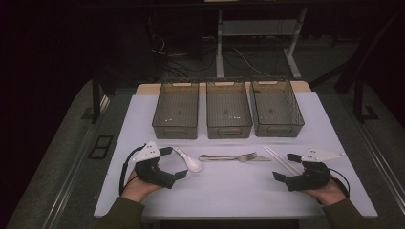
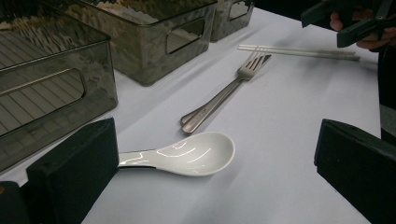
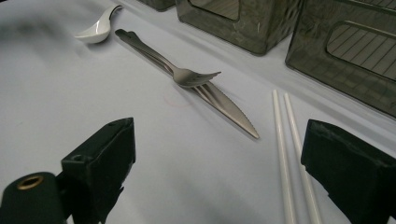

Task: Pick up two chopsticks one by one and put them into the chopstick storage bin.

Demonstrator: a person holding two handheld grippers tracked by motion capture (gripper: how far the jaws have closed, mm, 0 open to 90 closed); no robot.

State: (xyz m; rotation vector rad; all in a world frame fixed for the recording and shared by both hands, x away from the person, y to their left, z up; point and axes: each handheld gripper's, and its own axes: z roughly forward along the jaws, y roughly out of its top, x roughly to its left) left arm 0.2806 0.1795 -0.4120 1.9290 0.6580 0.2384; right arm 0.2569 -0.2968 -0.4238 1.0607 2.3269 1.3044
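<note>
we rest both grippers, left gripper (image 1: pixel 175 163) by the spoon (image 1: pixel 189 161), right gripper (image 1: pixel 285 166) by the chopsticks (image 1: pixel 282 160), jaws apart, ready to sort into bins (image 1: pixel 228 110).

You have white table (image 1: pixel 229 191) before you: three smoky bins (image 1: pixel 228 114) in row at 12 o'clock; white spoon (image 1: pixel 190 162) at 9 o'clock; fork (image 1: pixel 234 157) resting across knife (image 1: pixel 260 159) at centre; white chopsticks (image 1: pixel 282 160) at 3 o'clock
</note>
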